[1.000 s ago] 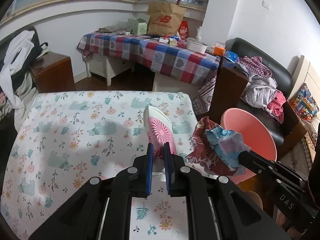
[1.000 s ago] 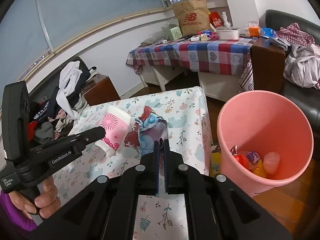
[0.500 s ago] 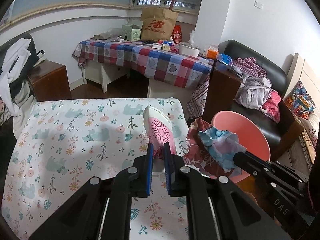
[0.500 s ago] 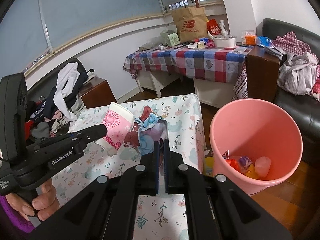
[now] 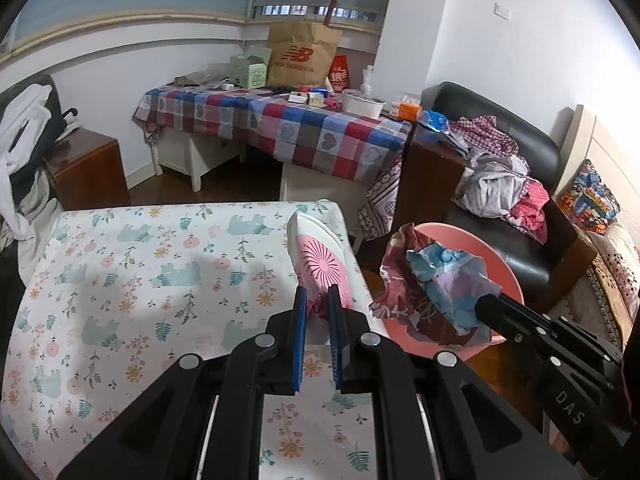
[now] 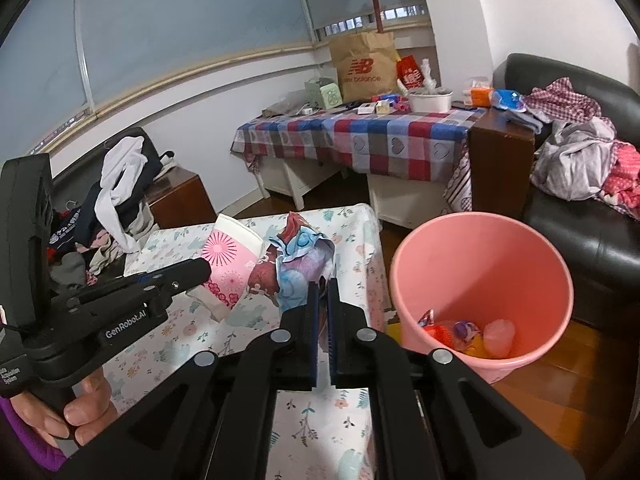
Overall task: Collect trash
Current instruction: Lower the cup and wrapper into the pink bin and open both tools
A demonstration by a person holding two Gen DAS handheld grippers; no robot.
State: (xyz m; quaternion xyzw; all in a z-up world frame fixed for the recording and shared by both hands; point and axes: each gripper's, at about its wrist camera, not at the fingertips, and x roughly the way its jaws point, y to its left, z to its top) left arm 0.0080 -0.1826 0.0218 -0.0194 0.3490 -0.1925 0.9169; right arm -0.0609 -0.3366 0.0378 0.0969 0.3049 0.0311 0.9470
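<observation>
My left gripper (image 5: pixel 317 300) is shut on a pink and white paper cup (image 5: pixel 320 258) and holds it above the right part of the floral table (image 5: pixel 120 272). The cup also shows in the right wrist view (image 6: pixel 230 268). My right gripper (image 6: pixel 323 292) is shut on a crumpled maroon and blue wrapper (image 6: pixel 294 262), held above the table's right edge; the wrapper also shows in the left wrist view (image 5: pixel 434 292). A pink bin (image 6: pixel 480 264) stands on the floor right of the table, with several pieces of trash (image 6: pixel 464 330) at its bottom.
A checked table (image 5: pixel 280 128) with a paper bag (image 5: pixel 302 54) and small items stands at the back. A black sofa (image 5: pixel 520 208) with clothes is at the right. A wooden cabinet (image 5: pixel 80 168) and a clothes pile (image 6: pixel 112 196) are at the left.
Both grippers have risen and drawn back a little with the cup and the wrapper still held. The table and the bin look lower and farther.
</observation>
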